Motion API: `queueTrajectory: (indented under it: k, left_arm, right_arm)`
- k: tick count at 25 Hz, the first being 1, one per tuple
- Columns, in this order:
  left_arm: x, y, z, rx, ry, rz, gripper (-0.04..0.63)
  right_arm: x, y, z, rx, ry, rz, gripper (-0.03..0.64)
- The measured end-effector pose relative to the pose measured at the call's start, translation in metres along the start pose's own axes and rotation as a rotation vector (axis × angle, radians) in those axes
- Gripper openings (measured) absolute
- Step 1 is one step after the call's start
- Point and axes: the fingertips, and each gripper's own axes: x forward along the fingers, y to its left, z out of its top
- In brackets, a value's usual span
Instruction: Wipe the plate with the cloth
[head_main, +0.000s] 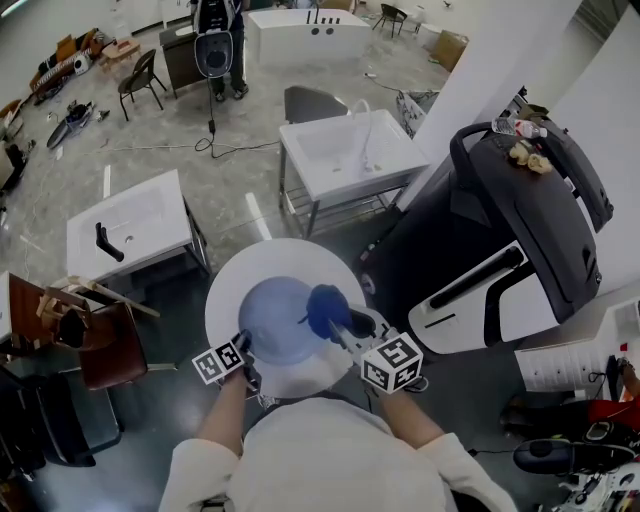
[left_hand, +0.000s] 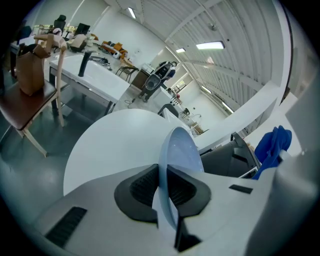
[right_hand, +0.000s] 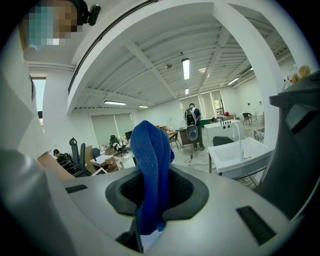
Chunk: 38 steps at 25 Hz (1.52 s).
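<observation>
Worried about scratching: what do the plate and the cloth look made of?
The plate looks like plastic or glazed ceramic, unclear which: pale blue, smooth, faint sheen, thin rim. The cloth looks like microfibre or terry: deep blue, matte, nubby surface.

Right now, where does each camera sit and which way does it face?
Head view: on the person's head, steeply down at the table, plate and cloth; forearms, left gripper and right gripper show.
Left gripper view: on the left gripper, along its jaws shut on the plate's rim.
Right gripper view: on the right gripper, along its jaws shut on the cloth; a sleeve shows.
All three show the cloth.
</observation>
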Motion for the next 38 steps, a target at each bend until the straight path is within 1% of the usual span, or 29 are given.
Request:
queueTrajectory:
  k: [6,12,20,29,34,35,36,37,38]
  left_arm:
    - [0.009,0.007,-0.005,-0.063,-0.002,0.007,0.043]
    - [0.015,0.011,-0.006,-0.082,-0.005,0.019,0.044]
    - [0.023,0.018,-0.012,-0.113,0.021,0.044,0.043]
    - [0.029,0.028,-0.013,-0.080,0.065,0.111,0.043]
    - [0.031,0.030,-0.015,-0.086,0.080,0.129,0.044]
    - [0.032,0.029,-0.016,-0.086,0.080,0.126,0.048]
    - [0.032,0.029,-0.017,-0.090,0.081,0.117,0.069]
    - [0.033,0.028,-0.017,-0.099,0.082,0.105,0.119]
    - [0.033,0.027,-0.017,-0.109,0.080,0.095,0.138]
  right_arm:
    - [-0.005,-0.001,-0.007,0.010,0.019,-0.019,0.094]
    - [-0.008,-0.003,-0.012,0.025,0.028,-0.020,0.094]
    - [-0.011,-0.005,-0.015,0.039,0.035,-0.020,0.094]
    - [-0.012,-0.003,-0.019,0.039,0.043,-0.013,0.094]
    - [-0.013,-0.004,-0.020,0.042,0.045,-0.003,0.094]
    - [-0.013,-0.004,-0.020,0.042,0.045,-0.003,0.094]
    - [-0.012,-0.004,-0.020,0.043,0.044,-0.002,0.094]
    - [-0.012,-0.004,-0.020,0.043,0.044,-0.002,0.094]
    - [-0.012,-0.003,-0.021,0.043,0.044,0.000,0.094]
